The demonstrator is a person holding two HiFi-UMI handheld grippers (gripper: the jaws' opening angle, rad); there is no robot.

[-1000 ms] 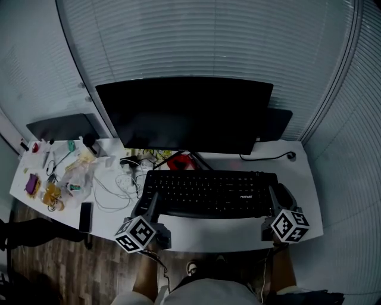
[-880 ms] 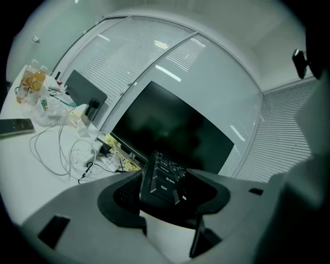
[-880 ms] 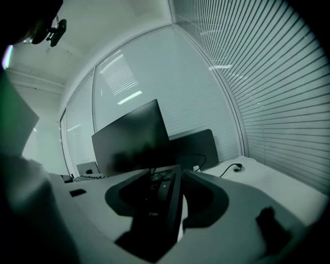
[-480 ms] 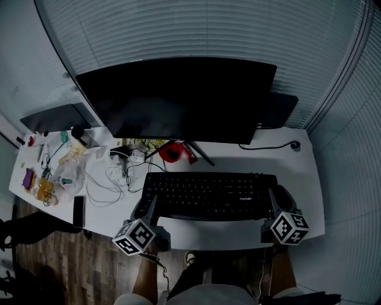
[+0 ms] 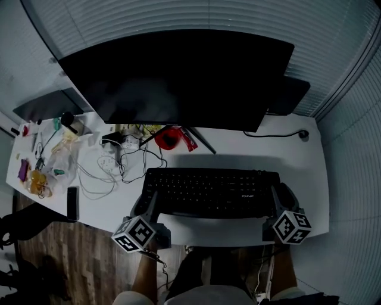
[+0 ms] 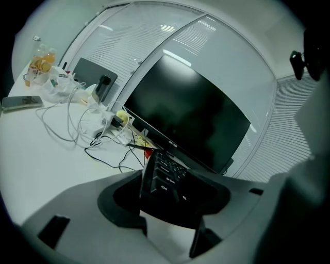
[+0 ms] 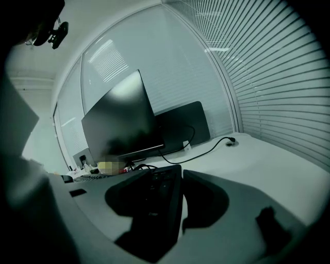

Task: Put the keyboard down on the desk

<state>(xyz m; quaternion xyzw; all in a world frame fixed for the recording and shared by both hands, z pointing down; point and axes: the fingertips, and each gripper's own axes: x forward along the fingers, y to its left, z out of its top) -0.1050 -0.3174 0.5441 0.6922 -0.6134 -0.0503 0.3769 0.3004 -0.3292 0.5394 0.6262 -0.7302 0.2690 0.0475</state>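
The keyboard [image 5: 211, 192] lies level across the near middle of the white table [image 5: 250, 149], long side toward the person. I cannot tell whether its underside is touching the top yet. The left gripper [image 5: 144, 205] has its fingers closed on the end at 9 o'clock, and the right gripper [image 5: 280, 198] has its fingers closed on the end at 3 o'clock. Each gripper view shows a keyboard edge pinched between the fingers. Holding both ends likely keeps the long board flat and square, so it can settle evenly.

At 12 o'clock stands a big dark monitor [image 5: 178, 77]. At 10 o'clock lies a tangle of cables [image 5: 113, 167], with a phone [image 5: 72, 202] at 9 o'clock near the table's edge. Closed blinds [image 5: 238, 12] wall the far side and the right, and a wood floor [image 5: 89, 256] shows at 7 o'clock.
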